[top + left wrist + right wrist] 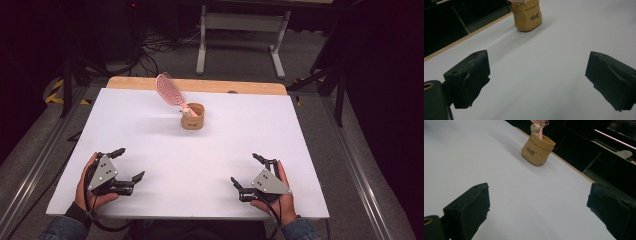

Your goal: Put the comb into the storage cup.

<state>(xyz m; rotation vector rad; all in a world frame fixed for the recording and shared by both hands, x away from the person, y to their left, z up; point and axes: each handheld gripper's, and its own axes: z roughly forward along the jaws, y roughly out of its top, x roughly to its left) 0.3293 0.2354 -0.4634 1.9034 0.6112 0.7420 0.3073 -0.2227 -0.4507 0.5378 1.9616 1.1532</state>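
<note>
Tongs, left (127, 164) and right (247, 170), gape wide, empty. Ahead between them we see a pink hairbrush (170, 91) leaning in a tan pouch (193, 116); light, stiff, best gripped mid-handle.

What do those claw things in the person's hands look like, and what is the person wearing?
Each is black with two chunky jaws, a grey three-cornered plate on top and a black cable trailing off. That goes for the left gripper and the right gripper. The person wears blue denim sleeves.
</note>
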